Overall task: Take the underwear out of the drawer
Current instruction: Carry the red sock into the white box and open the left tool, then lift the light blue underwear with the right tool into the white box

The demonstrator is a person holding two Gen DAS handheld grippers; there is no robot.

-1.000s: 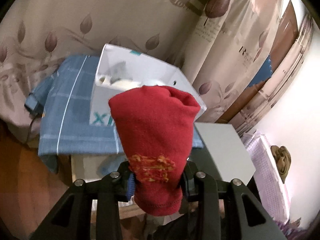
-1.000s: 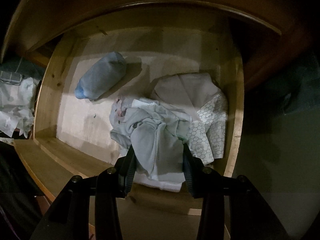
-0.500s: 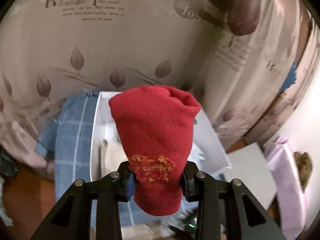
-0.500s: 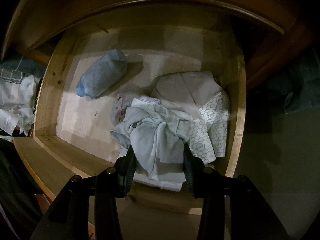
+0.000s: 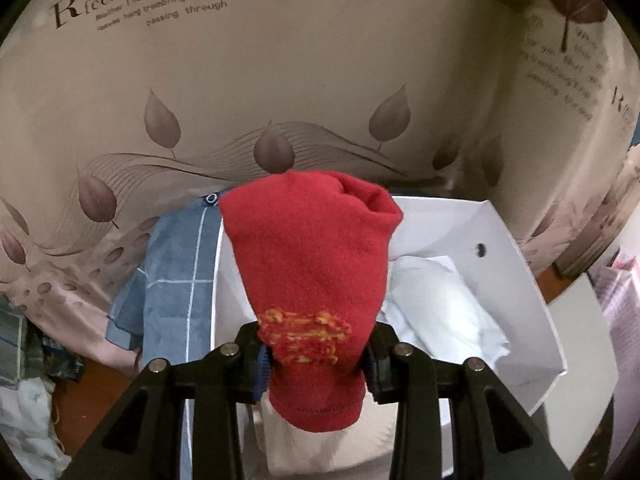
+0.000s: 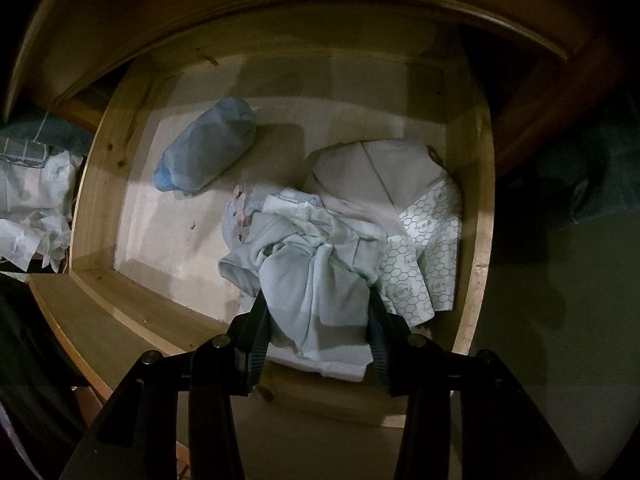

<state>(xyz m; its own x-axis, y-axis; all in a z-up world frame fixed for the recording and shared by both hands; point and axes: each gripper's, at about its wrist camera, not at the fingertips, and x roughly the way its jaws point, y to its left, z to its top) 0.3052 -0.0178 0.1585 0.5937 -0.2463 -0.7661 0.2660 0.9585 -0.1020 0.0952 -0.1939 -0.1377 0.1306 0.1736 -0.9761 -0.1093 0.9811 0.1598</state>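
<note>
My left gripper (image 5: 316,356) is shut on a rolled red garment (image 5: 312,268) with an orange-yellow stitched patch, held over a white box (image 5: 516,280) that has white cloth (image 5: 444,312) inside. My right gripper (image 6: 316,312) points down into an open wooden drawer (image 6: 96,184) and is shut on a bunched pale grey-green underwear piece (image 6: 316,272). A rolled blue garment (image 6: 208,148) lies at the drawer's back left. Folded white cloth with a hexagon print (image 6: 424,256) lies at the right.
A blue checked cloth (image 5: 176,280) lies under and left of the white box. A beige curtain with leaf prints and lettering (image 5: 280,80) hangs close behind it. Crumpled patterned cloth (image 6: 32,208) lies outside the drawer's left wall.
The left gripper has swung with the red garment towards the white box, which now sits close below and shows its inside. The right gripper and its pale underwear have stayed in place.
</note>
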